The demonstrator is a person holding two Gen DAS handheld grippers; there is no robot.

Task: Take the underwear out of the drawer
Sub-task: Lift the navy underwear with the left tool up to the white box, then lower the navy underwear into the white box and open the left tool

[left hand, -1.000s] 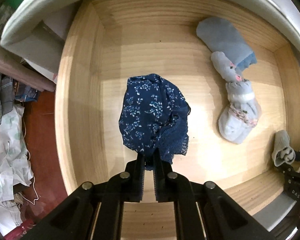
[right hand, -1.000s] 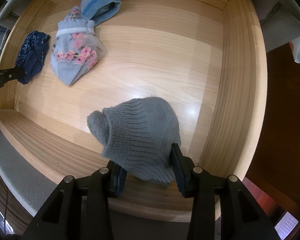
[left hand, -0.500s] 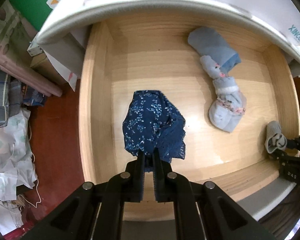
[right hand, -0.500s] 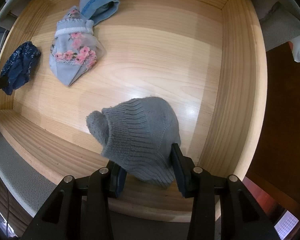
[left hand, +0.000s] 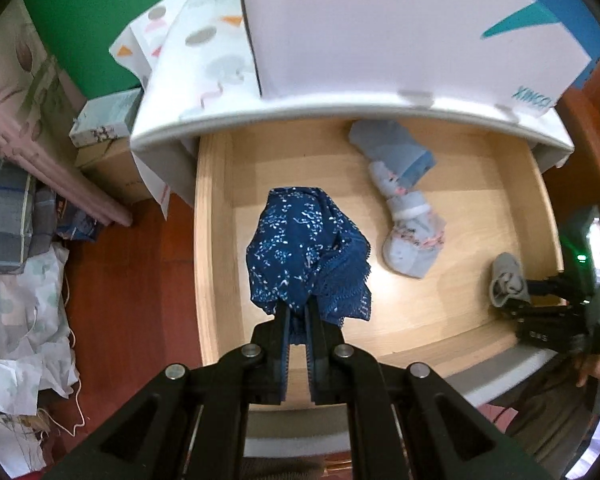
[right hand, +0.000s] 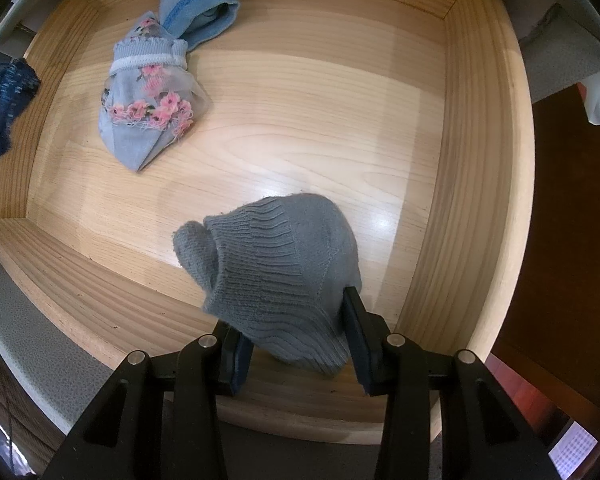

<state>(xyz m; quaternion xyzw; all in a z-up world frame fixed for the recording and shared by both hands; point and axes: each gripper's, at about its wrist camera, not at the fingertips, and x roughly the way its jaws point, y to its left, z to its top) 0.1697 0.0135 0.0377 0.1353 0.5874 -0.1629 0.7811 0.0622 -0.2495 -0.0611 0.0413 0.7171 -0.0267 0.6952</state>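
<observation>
Where the left gripper point(left hand: 297, 320) pinches, navy underwear point(left hand: 306, 256) hides its fingertips.

We find little lettering here. On the white box point(left hand: 400, 32) standing on top of the cabinet, near its lower right corner, teal capital letters appear mirrored or upside down; we make out something like "XINCI", though the last letters are blurred. On the black body of the right gripper point(left hand: 512, 292), seen from the left wrist, small pale characters show, too small and blurred for us to read. In the right wrist view we can read nothing. The patterned paper and cartons at left carry no legible words.
</observation>
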